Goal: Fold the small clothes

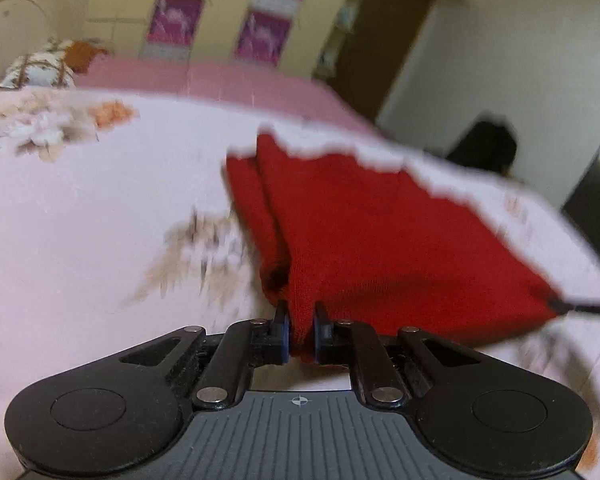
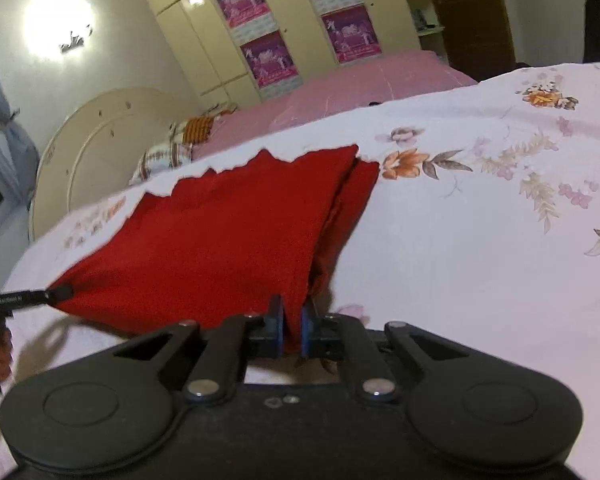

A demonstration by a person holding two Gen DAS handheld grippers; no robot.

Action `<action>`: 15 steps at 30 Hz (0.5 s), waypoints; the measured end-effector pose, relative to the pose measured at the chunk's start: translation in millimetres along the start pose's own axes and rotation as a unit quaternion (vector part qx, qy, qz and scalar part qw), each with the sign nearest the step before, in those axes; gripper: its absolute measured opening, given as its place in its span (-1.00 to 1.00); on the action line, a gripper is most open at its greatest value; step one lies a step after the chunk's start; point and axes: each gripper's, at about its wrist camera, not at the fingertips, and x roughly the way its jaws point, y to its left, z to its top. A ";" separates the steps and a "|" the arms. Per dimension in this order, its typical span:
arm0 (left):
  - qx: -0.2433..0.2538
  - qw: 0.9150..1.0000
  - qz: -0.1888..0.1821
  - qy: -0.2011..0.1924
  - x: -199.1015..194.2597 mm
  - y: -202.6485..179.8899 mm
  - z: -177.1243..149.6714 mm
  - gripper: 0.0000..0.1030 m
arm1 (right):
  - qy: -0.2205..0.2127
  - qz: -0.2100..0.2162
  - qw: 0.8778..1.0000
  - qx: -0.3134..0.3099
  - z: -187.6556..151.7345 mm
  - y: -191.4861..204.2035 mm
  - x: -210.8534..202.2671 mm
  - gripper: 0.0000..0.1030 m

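Left wrist view shows the left claw (image 1: 301, 334) pinched tight on one near corner of the red cloth (image 1: 380, 240), which lies folded on the floral bedsheet (image 1: 80, 220). Right wrist view shows the right claw (image 2: 291, 334) clamped on the other near corner, the cloth's edge pulled taut between them.

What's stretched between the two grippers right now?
The red cloth: the left gripper pinches one near corner, the right gripper the other. Both wrist views show it.
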 end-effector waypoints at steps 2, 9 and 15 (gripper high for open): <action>0.014 1.000 0.004 -0.001 8.2 -2.8 -4.7 -0.78 | 0.029 -0.018 0.999 -0.019 -10.0 0.3 19.6 -0.83; 0.038 0.988 0.097 -0.110 -47.0 -26.0 11.0 0.62 | -0.052 -0.056 0.996 -0.055 1.9 27.8 -9.9 -0.41; 0.084 0.990 0.002 -0.112 30.5 -125.0 24.8 0.62 | -0.069 -0.034 0.991 -0.113 20.3 102.8 63.6 -0.44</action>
